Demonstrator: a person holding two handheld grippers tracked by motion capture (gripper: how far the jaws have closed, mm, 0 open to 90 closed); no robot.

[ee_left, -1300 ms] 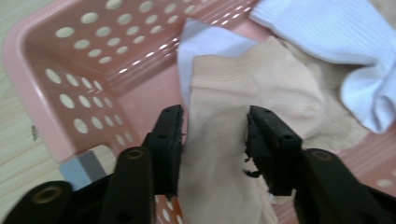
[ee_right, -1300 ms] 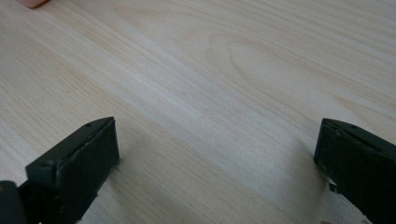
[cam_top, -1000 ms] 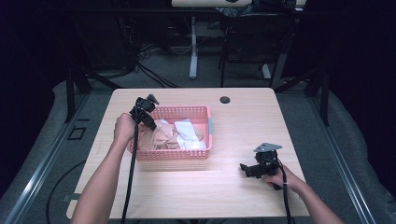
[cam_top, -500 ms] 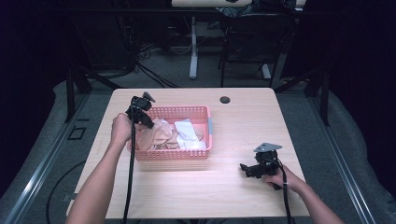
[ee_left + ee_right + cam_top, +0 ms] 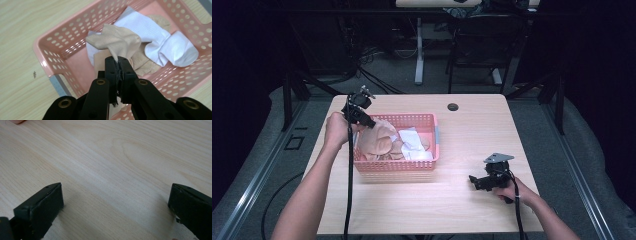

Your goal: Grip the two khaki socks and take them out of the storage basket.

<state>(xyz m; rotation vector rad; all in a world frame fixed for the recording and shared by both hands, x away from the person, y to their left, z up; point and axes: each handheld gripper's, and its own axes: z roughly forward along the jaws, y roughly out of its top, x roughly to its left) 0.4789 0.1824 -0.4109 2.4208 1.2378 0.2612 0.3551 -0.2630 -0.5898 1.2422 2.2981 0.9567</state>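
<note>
Above the pink basket (image 5: 62, 47), the left gripper (image 5: 117, 63) is pinching a beige sock (image 5: 117, 40); lifting straight up should free it cleanly. Right gripper (image 5: 484, 181) is resting wide open beside the basket.

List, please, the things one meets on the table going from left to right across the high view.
Left gripper shut on a beige sock → pink basket holding white socks → small dark round hole in the table → right gripper, open, resting low over the wood.
</note>
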